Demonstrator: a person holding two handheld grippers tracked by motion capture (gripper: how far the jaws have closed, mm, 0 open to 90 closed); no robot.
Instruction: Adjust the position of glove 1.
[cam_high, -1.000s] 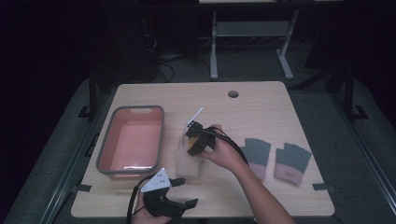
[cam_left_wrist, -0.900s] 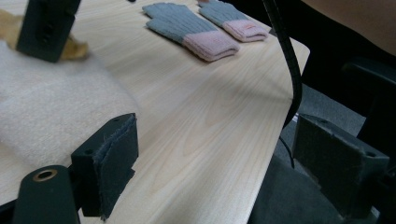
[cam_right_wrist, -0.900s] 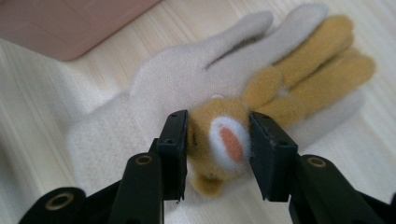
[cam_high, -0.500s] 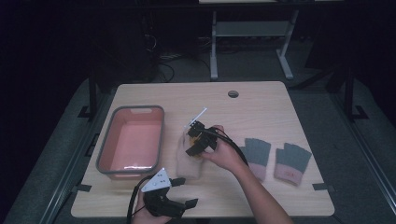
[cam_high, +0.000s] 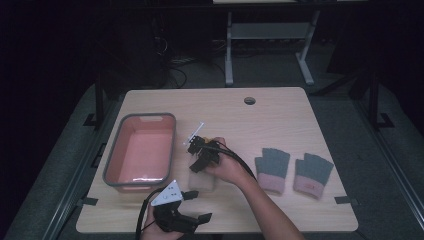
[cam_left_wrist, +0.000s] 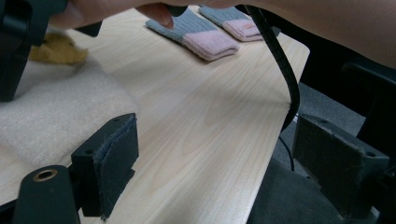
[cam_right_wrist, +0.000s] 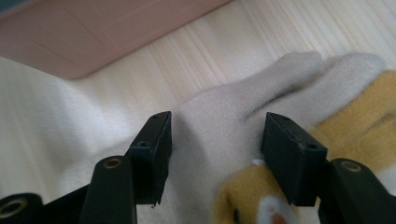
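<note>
High view: the right gripper (cam_high: 198, 155) is set on a cream plush toy (cam_high: 201, 181) beside the pink tub (cam_high: 141, 151); the toy's long axis is seen running toward the person.
Left gripper view: the left gripper (cam_left_wrist: 224, 158) is held spread wide over the table (cam_left_wrist: 205, 116), nothing between its jaws.
Right gripper view: the jaws are parted astride the toy's (cam_right_wrist: 224, 126) limb, not clamped.

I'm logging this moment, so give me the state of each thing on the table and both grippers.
Right gripper: open, jaws either side of the cream glove.
Left gripper: open, holding nothing.
Cream glove: lying flat on the table.
Pink tub: upright, empty.
Two grey-and-pink gloves: flat, side by side.
</note>
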